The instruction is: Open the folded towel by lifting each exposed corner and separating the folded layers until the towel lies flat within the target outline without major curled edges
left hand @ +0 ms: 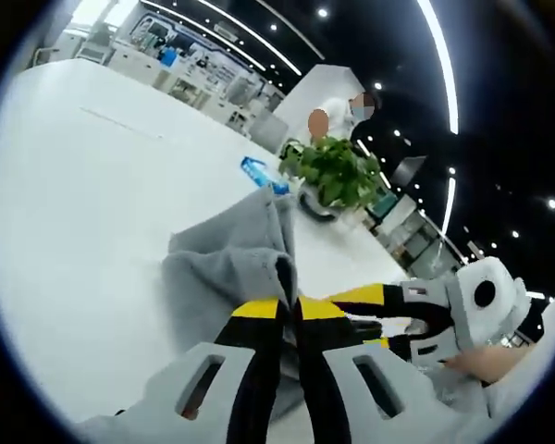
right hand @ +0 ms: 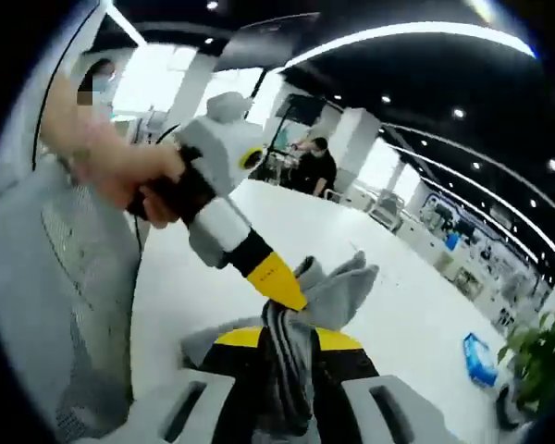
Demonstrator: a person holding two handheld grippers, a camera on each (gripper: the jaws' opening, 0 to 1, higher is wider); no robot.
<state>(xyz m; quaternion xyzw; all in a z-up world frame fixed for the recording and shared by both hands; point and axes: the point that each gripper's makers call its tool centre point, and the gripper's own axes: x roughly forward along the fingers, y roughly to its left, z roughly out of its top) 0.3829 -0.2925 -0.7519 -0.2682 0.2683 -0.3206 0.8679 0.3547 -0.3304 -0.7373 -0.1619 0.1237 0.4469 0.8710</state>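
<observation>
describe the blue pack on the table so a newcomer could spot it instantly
Start at the wide white table and find the potted plant near its far edge. The blue pack lies flat on the tabletop just beside that plant, past the raised grey towel. It is the only bright blue, small, flat thing there; its neighbours are green leaves and grey cloth.

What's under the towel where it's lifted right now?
The gray towel hangs bunched from both grippers, left gripper and right gripper, above the white table. Its folds hide the surface directly beneath, so no outline shows.
</observation>
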